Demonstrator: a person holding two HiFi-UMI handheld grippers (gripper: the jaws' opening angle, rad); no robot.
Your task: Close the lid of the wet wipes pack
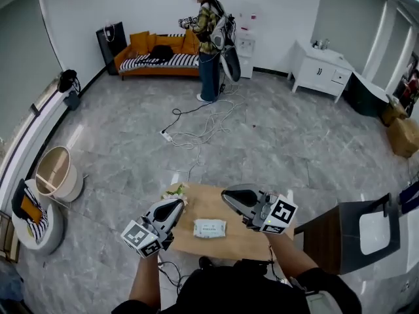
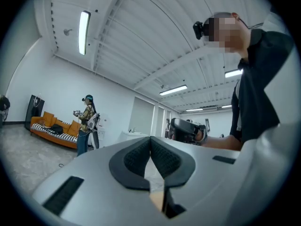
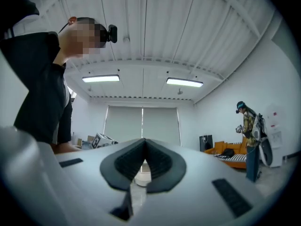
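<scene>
Wooden table [image 1: 204, 205], one wipes pack [image 1: 210, 228], left gripper [image 1: 179, 203], right gripper [image 1: 226, 194], both jaws closed, empty

The small wooden table [image 1: 243, 242] stands right below me on the grey tiled floor [image 1: 281, 156]. A white wipes pack [image 1: 210, 228] lies flat near the table's middle. At the pack's 10 o'clock, on the table's far corner, I see a crumpled greenish-white thing [image 1: 177, 192] I cannot make out. At 12 o'clock a power strip [image 1: 166, 135] and loose cables lie on the floor.

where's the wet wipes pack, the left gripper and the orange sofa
wet wipes pack [image 1: 209, 228], head view, middle of top face
left gripper [image 1: 179, 203], head view, jaw tips
orange sofa [image 1: 139, 42], head view, backrest cushion
</scene>
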